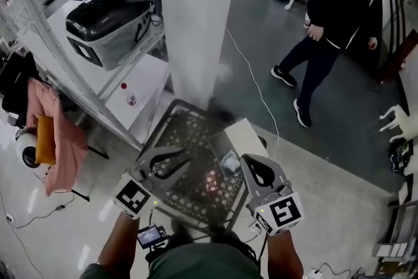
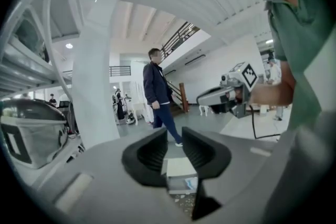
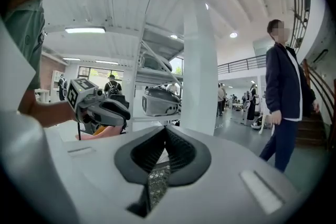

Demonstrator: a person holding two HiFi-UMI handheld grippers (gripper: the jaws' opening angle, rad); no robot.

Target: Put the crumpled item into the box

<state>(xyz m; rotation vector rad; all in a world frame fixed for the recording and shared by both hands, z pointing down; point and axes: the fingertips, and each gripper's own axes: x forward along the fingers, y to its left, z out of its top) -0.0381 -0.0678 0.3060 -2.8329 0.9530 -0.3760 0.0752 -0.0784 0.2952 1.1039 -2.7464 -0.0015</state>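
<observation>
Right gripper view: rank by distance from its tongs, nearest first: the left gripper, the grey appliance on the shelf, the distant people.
1. left gripper, close, at left.
2. grey appliance, behind it, centre.
3. distant people, far back, right of pillar.

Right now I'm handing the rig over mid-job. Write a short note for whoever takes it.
left hand-held gripper: jaws apart, nothing between them.
right hand-held gripper: shut, empty.
Both are held above the black crate.
The white box sits at the crate's right side, open. A pale item lies in its mouth, probably the crumpled one, but it is too small to be sure.
Done: the placing looks finished.
Left: check that the item sits fully inside.
</observation>
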